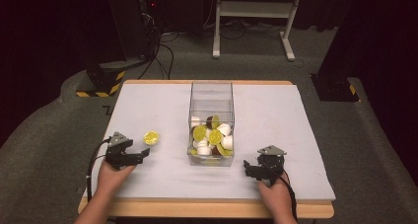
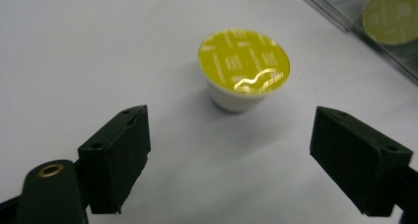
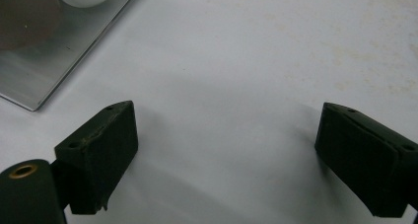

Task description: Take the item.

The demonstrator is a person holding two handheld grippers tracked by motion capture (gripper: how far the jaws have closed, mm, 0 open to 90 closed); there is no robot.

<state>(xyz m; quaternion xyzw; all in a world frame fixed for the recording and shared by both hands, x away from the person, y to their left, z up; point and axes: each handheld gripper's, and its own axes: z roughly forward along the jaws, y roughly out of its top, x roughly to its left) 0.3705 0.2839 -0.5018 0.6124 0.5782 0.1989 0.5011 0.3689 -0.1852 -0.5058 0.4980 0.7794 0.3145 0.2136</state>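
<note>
1. One coffee capsule [image 2: 243,68] with a yellow foil lid stands alone and upright on the white surface [image 1: 296,115], lid up. In the high view it sits to the left of the clear plastic box [image 1: 211,123], apart from it.

2. The left gripper [image 1: 143,155] rests low on the surface just short of that capsule. Its jaws stand wide with nothing between them. In the left gripper view the capsule lies ahead of the tips, clear of both pads, with a corner of the box at the upper right.

3. The right gripper [image 1: 246,167] sits near the box's front right corner. Its jaws are also wide apart and empty, with only bare surface between them and the box's edge off to one side.

4. The box holds a heap of capsules [image 1: 212,137] in its front half: yellow-lidded, white and at least one brown. The rear half looks empty.

5. Judged from this layout, the work is moving capsules one at a time between box and surface. Only one capsule is out, so if the box is being emptied, nearly all remains. Which direction the work runs cannot be told.
</note>
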